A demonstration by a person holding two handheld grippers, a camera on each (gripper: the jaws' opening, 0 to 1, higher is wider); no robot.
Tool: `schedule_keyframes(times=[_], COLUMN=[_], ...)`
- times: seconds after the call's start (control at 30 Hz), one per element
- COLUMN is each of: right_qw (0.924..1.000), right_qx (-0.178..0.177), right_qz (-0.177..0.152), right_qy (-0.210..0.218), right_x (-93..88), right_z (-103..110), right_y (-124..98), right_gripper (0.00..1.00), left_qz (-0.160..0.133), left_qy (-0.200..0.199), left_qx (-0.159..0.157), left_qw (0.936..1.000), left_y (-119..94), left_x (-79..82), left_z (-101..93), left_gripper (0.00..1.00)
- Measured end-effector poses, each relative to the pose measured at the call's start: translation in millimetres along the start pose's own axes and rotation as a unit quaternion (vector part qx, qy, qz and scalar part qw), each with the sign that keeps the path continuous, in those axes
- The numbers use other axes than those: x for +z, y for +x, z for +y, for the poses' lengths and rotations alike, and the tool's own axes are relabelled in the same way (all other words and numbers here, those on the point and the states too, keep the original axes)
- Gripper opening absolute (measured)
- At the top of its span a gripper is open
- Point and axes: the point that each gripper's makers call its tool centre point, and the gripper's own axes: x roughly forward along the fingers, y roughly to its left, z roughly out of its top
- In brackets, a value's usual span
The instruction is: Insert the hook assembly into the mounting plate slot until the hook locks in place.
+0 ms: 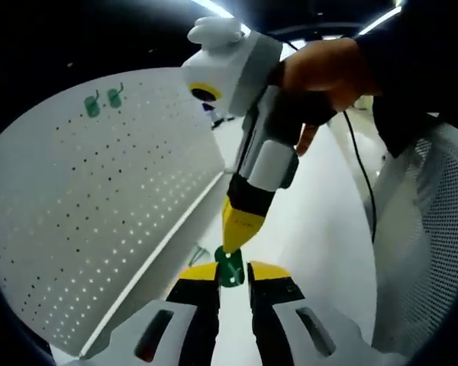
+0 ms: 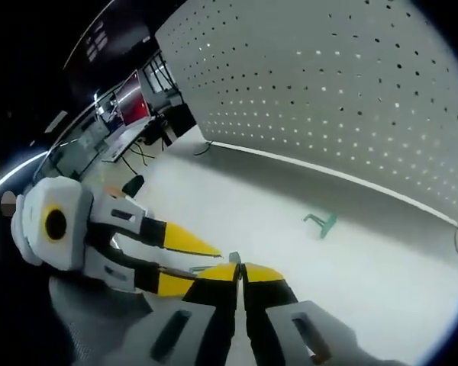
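We find the green hook pinched by both the left gripper and right gripper, off the pegboard; one should release before aligning its prongs squarely.

- In the left gripper view, the left gripper is seen rising from the bottom edge, with its two yellow-tipped black jaws held slightly apart.
- The right gripper is seen in the same view coming down from above, with its yellow tip brought close to the left jaws.
- The right gripper's body is gripped by a hand, and a dark sleeve is seen behind it.
- In the right gripper view, the right gripper is seen with its jaws pressed almost together.
- The left gripper is seen entering from the left side, its yellow tips spread and meeting the right jaws.
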Motion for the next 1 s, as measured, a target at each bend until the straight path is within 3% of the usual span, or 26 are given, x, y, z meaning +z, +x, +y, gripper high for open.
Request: schedule_keyframes(times=[0.4,1.0], right_qw=[0.9991,0.9982], right_qx=[0.018,0.028], right_qz=[0.01,0.015], right_qy=[0.038,0.052], right_x=[-5.0,-6.3], right_z=[4.3,9.8], right_y=[-2.8,-5.2], right_gripper=[0.0,0.0], left_qz=[-0.001,-0.002], left_qy=[0.008,-0.008], left_qx=[-0.008,-0.008], left_qw=[0.9999,0.9999], left_y=[0.6,0.7], left_x=[-0.6,-1.1], left_z=[-4.1,-2.9], left_gripper=[0.09,0.04])
